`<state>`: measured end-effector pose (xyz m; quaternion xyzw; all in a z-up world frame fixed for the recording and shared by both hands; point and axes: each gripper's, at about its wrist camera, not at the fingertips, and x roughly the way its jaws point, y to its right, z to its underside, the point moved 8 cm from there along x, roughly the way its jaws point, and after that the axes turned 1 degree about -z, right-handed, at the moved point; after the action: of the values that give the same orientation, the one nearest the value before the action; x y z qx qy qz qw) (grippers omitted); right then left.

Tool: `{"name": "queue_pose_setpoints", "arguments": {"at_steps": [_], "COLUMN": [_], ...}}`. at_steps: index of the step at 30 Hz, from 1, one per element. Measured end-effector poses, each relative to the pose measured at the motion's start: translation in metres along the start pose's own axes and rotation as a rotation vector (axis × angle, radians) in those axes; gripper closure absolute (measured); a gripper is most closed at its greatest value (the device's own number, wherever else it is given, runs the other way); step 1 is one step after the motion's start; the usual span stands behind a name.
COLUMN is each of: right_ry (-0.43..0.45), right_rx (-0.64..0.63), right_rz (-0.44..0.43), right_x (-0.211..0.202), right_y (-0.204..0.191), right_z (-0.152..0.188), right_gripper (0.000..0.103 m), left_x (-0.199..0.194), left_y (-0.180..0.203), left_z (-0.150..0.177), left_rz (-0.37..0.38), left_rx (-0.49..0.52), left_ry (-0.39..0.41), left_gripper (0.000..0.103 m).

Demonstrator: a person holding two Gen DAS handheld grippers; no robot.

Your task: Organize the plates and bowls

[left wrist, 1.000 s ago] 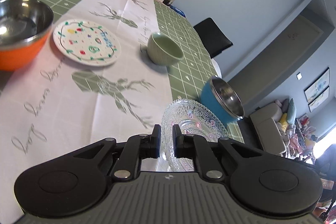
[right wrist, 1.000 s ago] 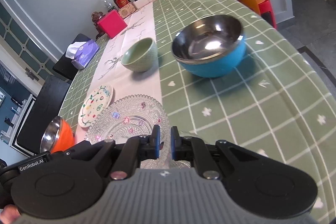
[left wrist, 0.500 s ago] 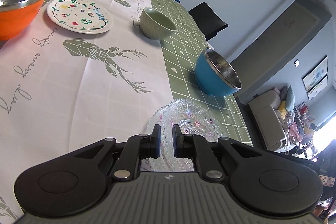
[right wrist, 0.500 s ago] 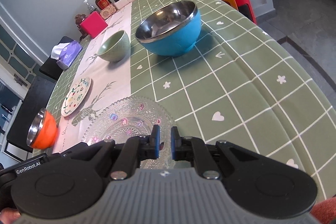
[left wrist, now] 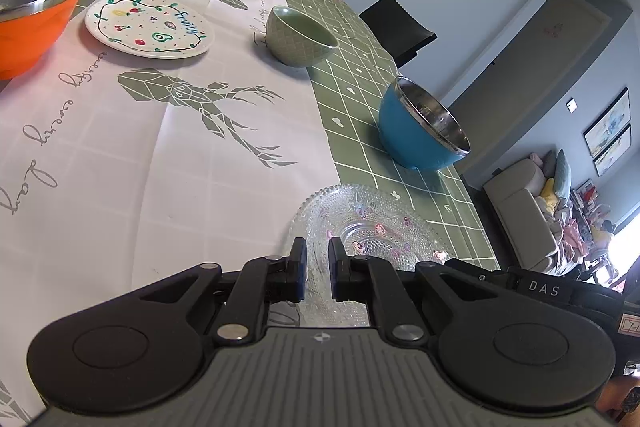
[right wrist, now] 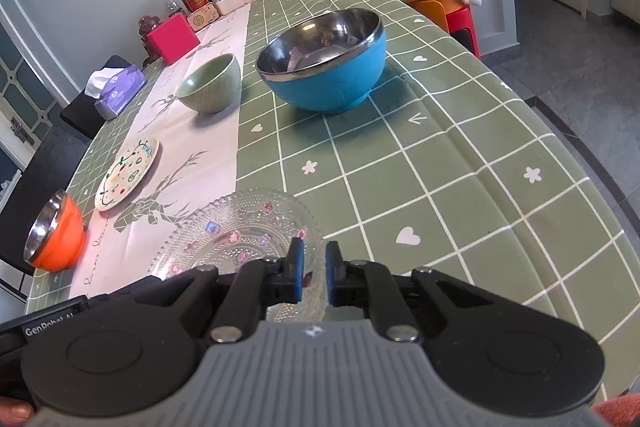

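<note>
**Both grippers pinched one glass plate**

The left gripper [left wrist: 317,269] had its jaws nearly together, pinching the near rim of the glass plate [left wrist: 372,227]. The right gripper [right wrist: 312,273] gripped the same plate's [right wrist: 240,223] rim likewise, jaws narrowly apart on it. The plate sat low over the green checked tablecloth [right wrist: 460,163]; whether it touched the cloth was unclear. Farther off stood the blue bowl [right wrist: 332,75], the green bowl [right wrist: 212,85], the painted plate [right wrist: 128,173] and the orange bowl [right wrist: 56,237].
</note>
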<state>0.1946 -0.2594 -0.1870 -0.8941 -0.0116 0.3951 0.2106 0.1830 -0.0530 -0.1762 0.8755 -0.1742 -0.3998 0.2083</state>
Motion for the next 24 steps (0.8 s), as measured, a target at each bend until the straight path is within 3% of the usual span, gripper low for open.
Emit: {"name": "queue_pose_setpoints", "arguments": {"at_steps": [8,24], "right_ry": [0.008,-0.004], "right_rx": [-0.1,-0.153], "right_rz": [0.037,0.061], "right_x": [0.001,0.006], "right_y": [-0.012,-0.016], "right_z": [0.003,0.007], "right_gripper": [0.092,0.088], "left_x": [-0.002,-0.001], "left_y": [0.001,0.004], "left_z": [-0.002,-0.002], "left_rz": [-0.029,-0.075], "left_rx": [0.035,0.079], "left_ry": [0.022,0.025], "left_gripper": [0.092,0.092]}}
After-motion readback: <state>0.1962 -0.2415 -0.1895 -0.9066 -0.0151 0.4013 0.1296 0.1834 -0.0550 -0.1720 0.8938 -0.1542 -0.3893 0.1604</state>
